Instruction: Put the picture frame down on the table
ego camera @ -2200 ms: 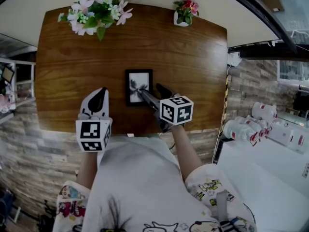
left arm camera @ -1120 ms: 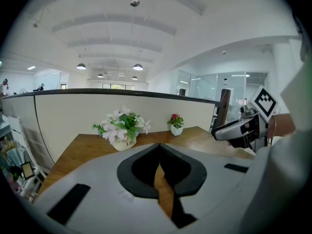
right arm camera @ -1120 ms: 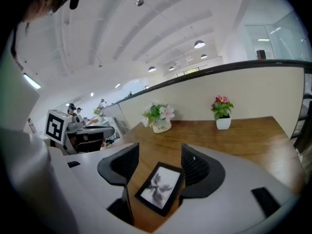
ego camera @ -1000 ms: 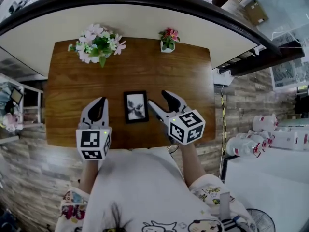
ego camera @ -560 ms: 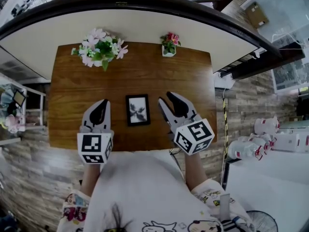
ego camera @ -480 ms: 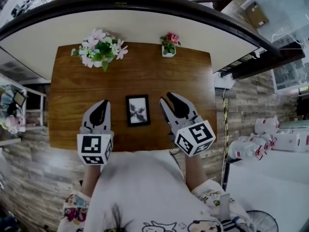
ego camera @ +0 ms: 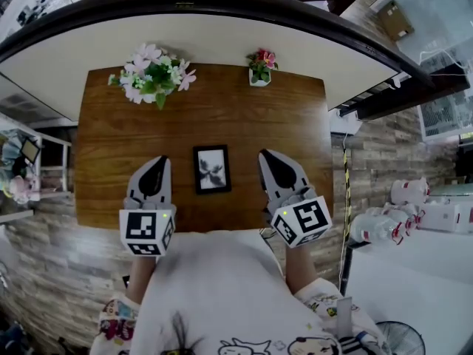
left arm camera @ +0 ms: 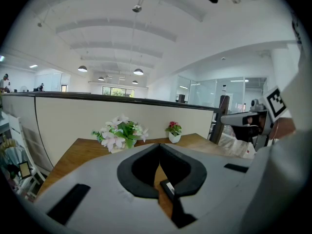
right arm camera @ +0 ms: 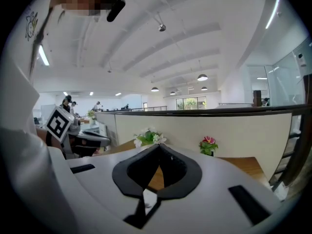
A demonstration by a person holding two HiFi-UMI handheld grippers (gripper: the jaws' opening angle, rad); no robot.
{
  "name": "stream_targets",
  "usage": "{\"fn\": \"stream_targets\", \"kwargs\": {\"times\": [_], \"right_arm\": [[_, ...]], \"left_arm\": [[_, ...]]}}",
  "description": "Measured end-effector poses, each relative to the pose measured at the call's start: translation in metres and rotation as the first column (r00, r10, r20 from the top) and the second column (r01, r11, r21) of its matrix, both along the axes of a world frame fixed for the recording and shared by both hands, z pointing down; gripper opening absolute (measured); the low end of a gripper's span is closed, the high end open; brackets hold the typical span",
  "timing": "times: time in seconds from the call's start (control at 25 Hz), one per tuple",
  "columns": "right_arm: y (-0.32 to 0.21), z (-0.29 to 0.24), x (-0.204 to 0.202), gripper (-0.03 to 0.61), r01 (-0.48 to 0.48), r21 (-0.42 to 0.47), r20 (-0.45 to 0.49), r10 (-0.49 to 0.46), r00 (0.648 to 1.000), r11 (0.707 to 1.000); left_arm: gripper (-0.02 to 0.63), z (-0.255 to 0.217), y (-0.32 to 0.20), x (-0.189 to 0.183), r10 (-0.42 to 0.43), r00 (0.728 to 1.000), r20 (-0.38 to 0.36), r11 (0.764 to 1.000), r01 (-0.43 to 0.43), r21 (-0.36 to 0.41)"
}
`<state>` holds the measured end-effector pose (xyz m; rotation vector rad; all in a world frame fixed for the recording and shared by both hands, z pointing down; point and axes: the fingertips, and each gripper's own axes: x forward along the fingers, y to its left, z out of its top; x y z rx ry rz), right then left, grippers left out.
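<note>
The black picture frame (ego camera: 212, 169) with a plant print lies flat on the brown wooden table (ego camera: 222, 102), near its front edge, between my two grippers and touched by neither. My left gripper (ego camera: 157, 161) hovers just left of it, jaws shut with nothing held. My right gripper (ego camera: 267, 156) hovers just right of it, also shut on nothing. In the left gripper view the fingertips (left arm camera: 159, 146) meet, and the same shows in the right gripper view (right arm camera: 159, 147). The frame is hidden in both gripper views.
A bunch of pink and white flowers (ego camera: 151, 72) stands at the table's back left, a small pot with red flowers (ego camera: 259, 65) at the back right. A cream partition wall (ego camera: 222, 35) runs behind the table. White containers (ego camera: 384, 224) lie on a surface at the right.
The right gripper, earlier at the frame, has let go, drawn back to the right and gone from open to shut. The frame stays flat on the table. The left gripper barely moved.
</note>
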<state>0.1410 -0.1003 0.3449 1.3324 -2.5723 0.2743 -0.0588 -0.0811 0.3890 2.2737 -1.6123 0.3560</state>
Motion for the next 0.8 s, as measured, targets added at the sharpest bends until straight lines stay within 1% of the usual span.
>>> {"fn": "stream_targets", "kwargs": {"times": [0.08,0.2,0.44,0.8], "right_arm": [[0.001,0.007,0.003,0.0,-0.009,-0.021,-0.031,0.009,0.999,1.0],[0.001,0.016,0.006,0.0,-0.026,-0.046,-0.038,0.024,0.999,0.999],[0.004,0.024,0.009,0.0,-0.037,-0.059,-0.038,0.035,0.999,0.998],[0.004,0.028,0.008,-0.002,-0.033,-0.065,-0.027,0.031,0.999,0.997]], "left_arm": [[0.003,0.0,0.001,0.0,0.001,1.0,0.0,1.0,-0.001,-0.001],[0.003,0.001,0.001,0.0,0.002,1.0,0.002,1.0,-0.002,-0.005],[0.003,0.008,0.004,-0.004,-0.001,1.0,0.007,1.0,0.001,-0.024],[0.003,0.011,0.005,-0.007,-0.005,1.0,0.008,1.0,0.005,-0.031]]}}
